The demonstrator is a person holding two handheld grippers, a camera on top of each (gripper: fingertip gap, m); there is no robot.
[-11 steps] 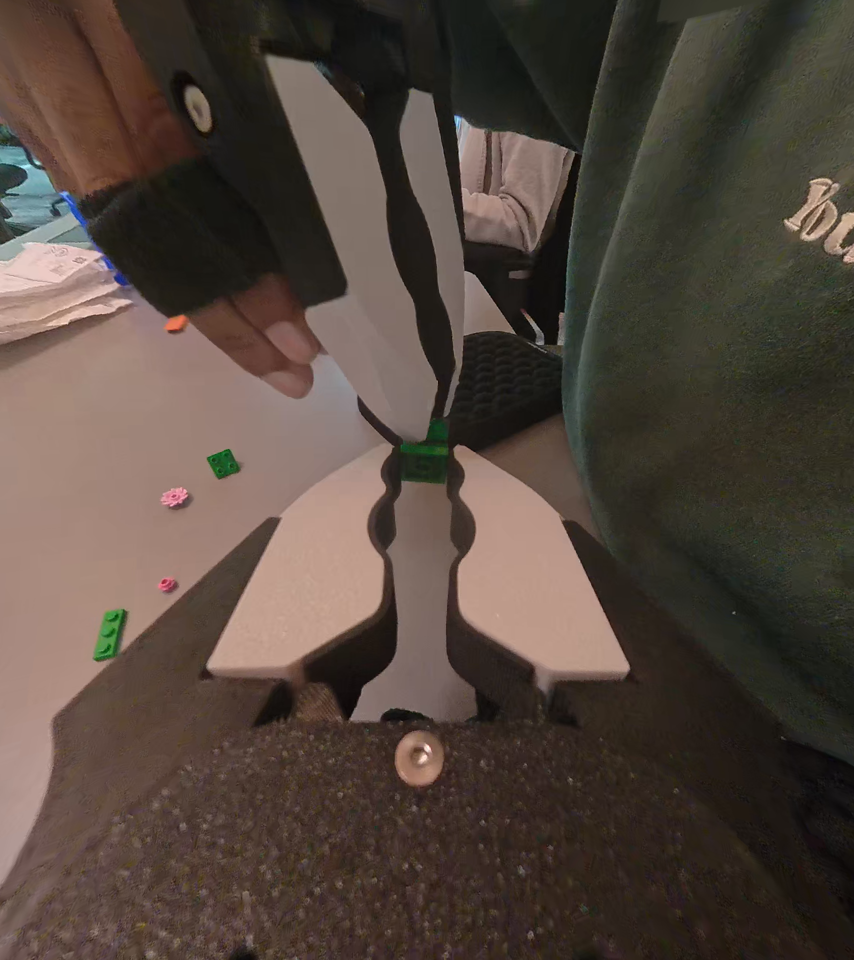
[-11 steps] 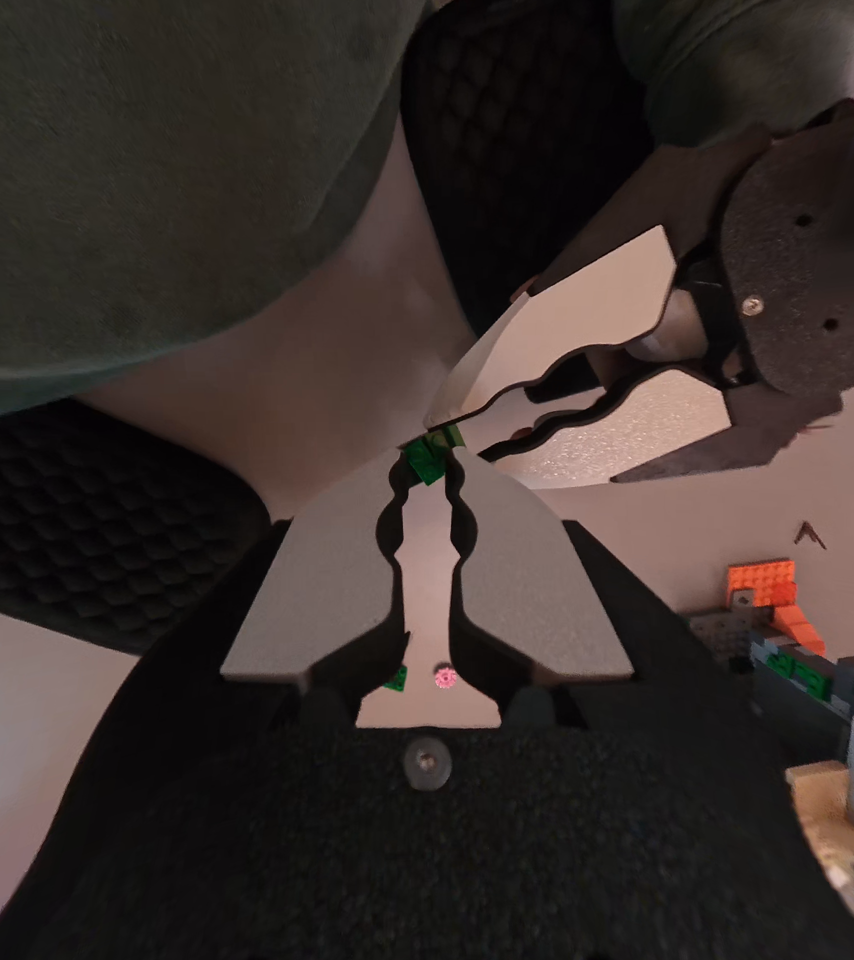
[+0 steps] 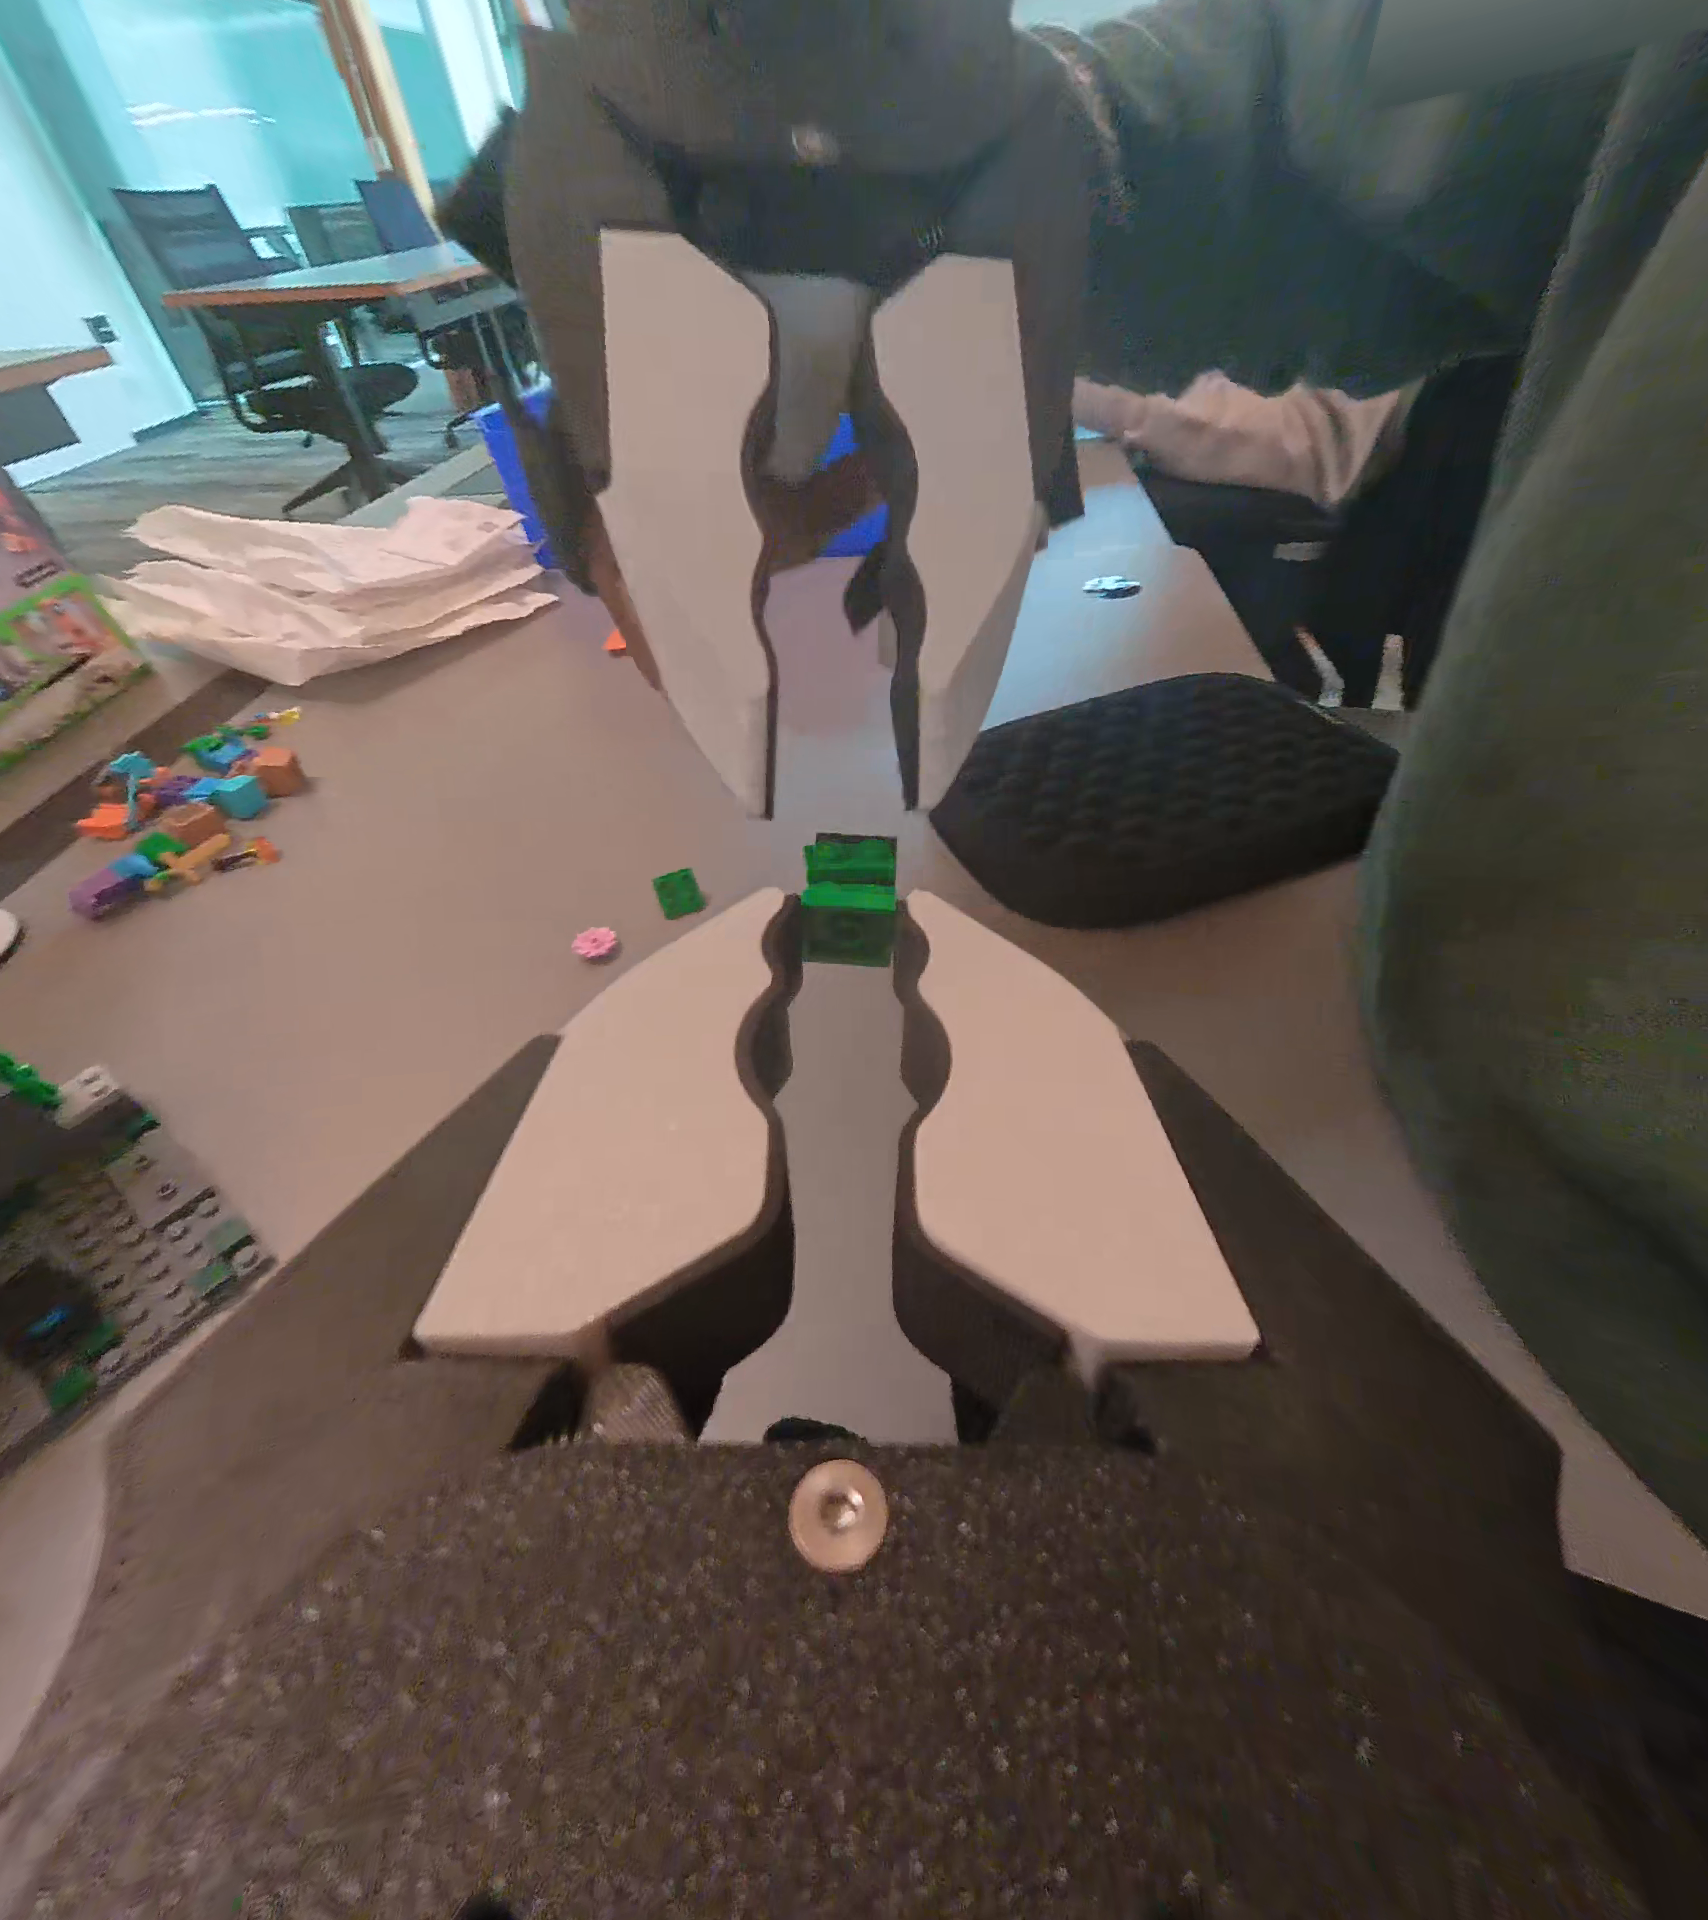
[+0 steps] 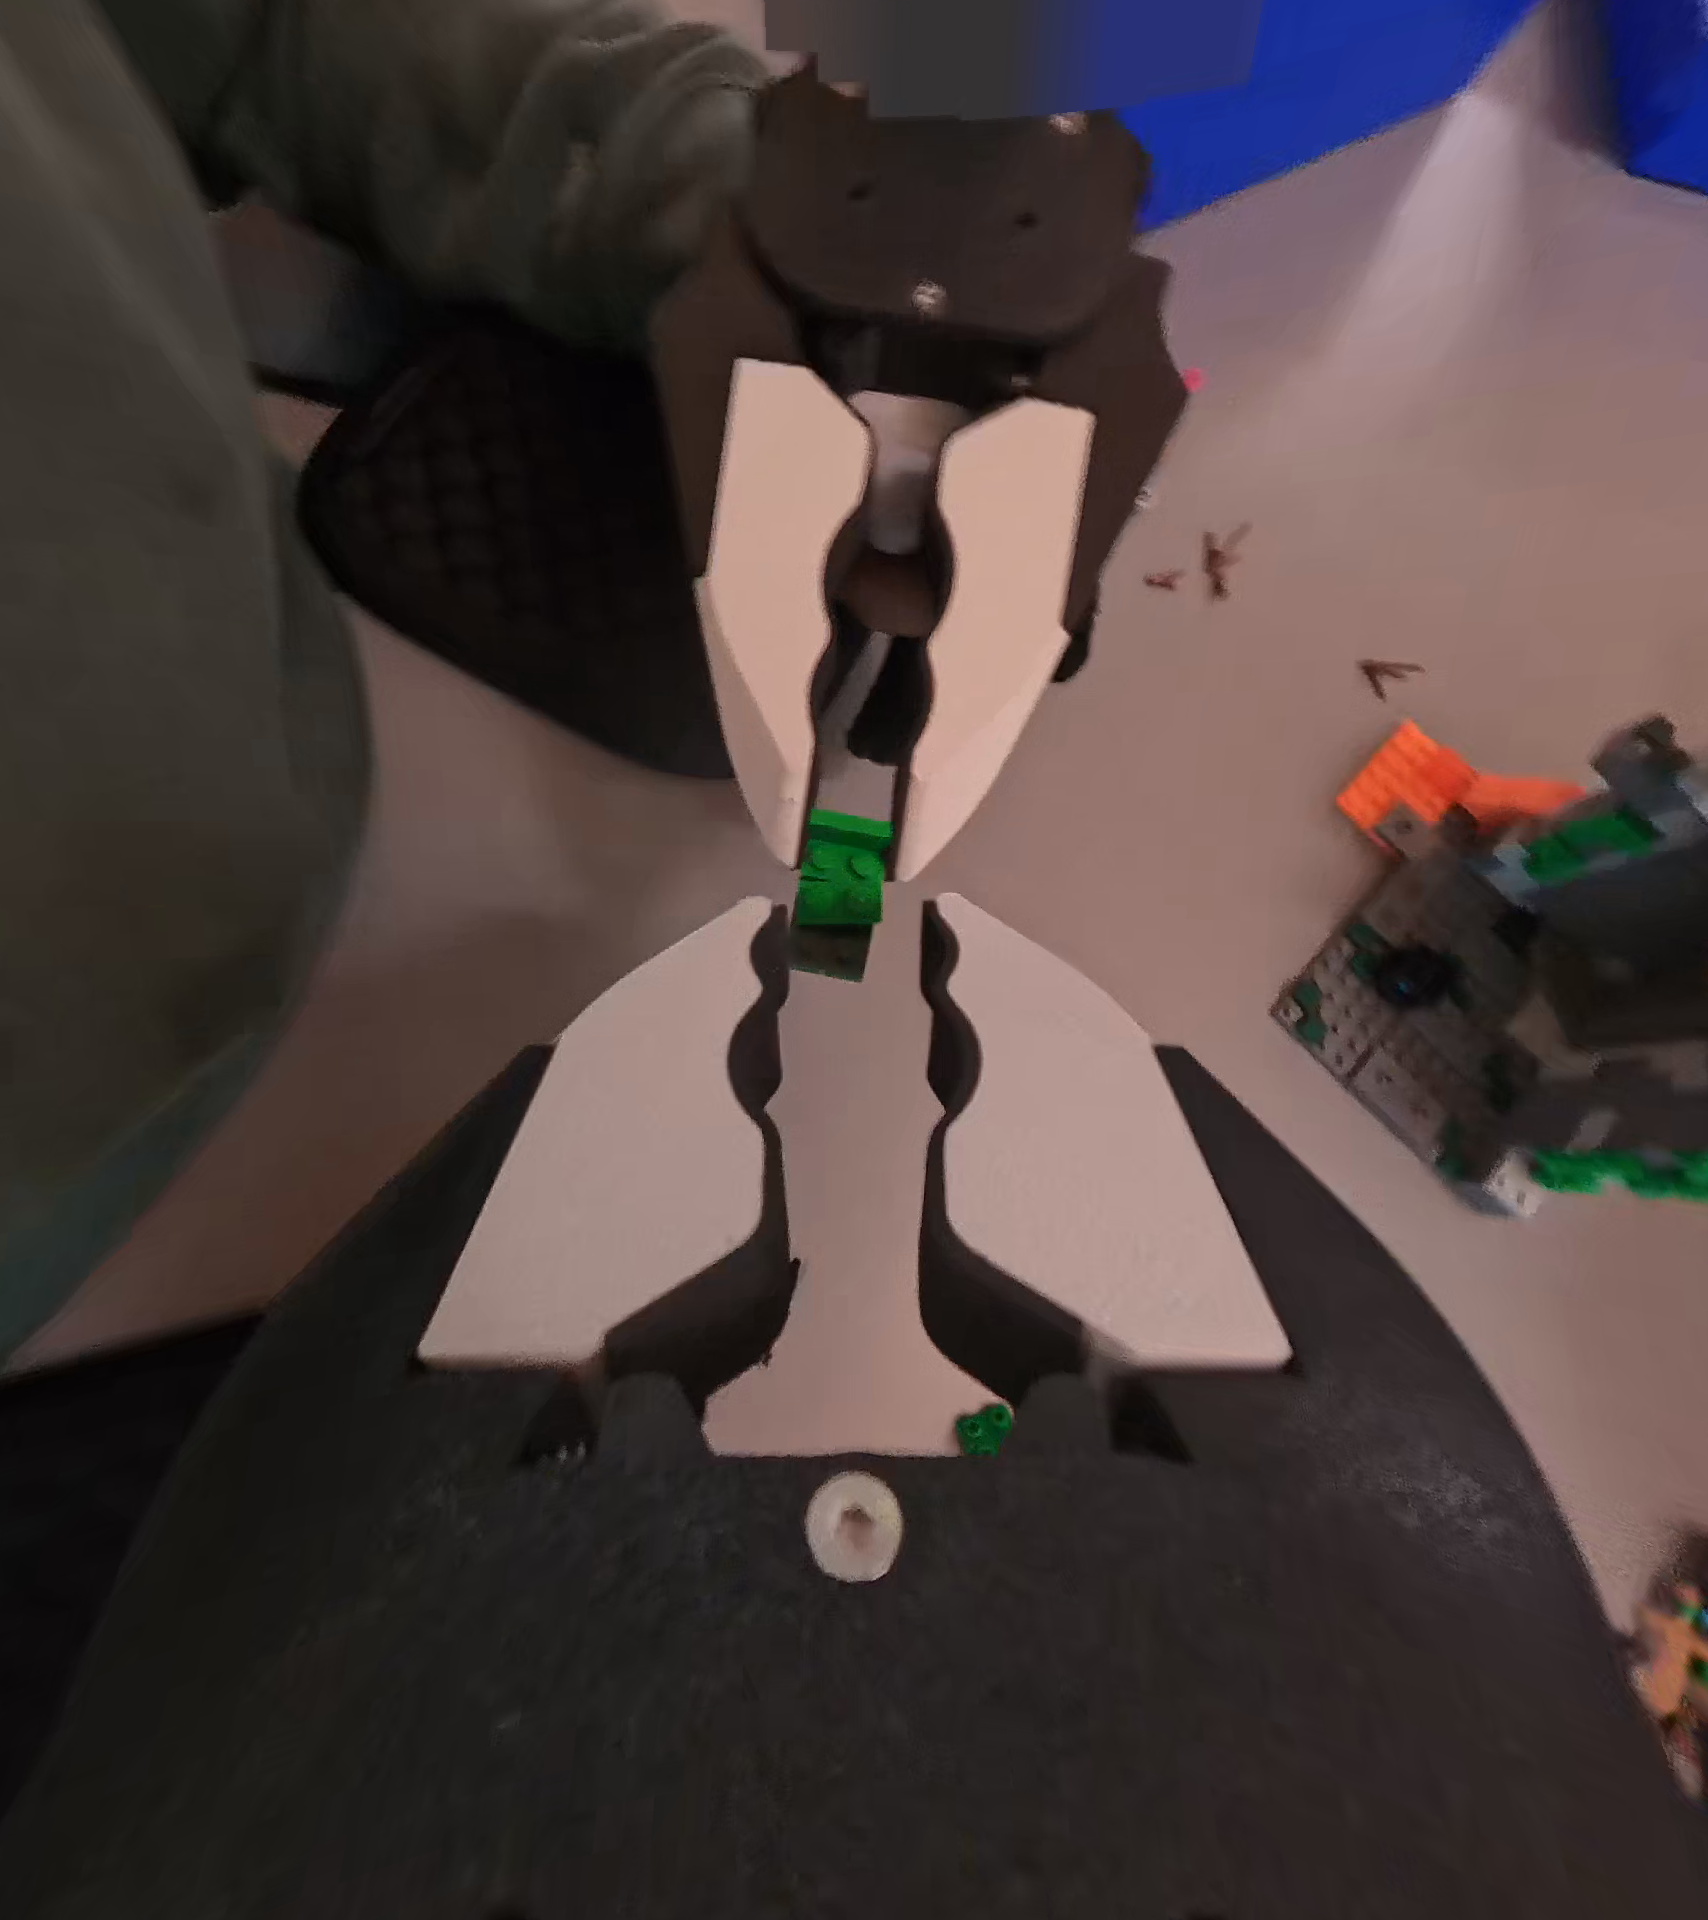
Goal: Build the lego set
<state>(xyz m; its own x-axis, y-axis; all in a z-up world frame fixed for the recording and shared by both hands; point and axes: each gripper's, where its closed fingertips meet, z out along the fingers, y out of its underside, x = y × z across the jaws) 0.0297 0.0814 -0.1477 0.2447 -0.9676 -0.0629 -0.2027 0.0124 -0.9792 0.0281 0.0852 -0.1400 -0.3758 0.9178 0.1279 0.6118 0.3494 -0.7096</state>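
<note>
Right gripper (image 4: 842, 920) backed off green stack (image 3: 848, 902), fingers parted, empty | left gripper (image 3: 842, 914) clamps stack | stack between opposed tips, nearer left.

Green bricks (image 3: 848, 902) — white fingers (image 3: 632, 1164) (black honeycomb-textured cushion (image 3: 1156, 795)).

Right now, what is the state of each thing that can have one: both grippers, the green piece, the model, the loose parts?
left gripper: shut on the green lego stack.
right gripper: open, fingers not clamping the stack.
green lego stack: pieces joined, held above the table.
lego model: partly built, standing on the table.
loose pieces: unattached, in a heap.
</note>
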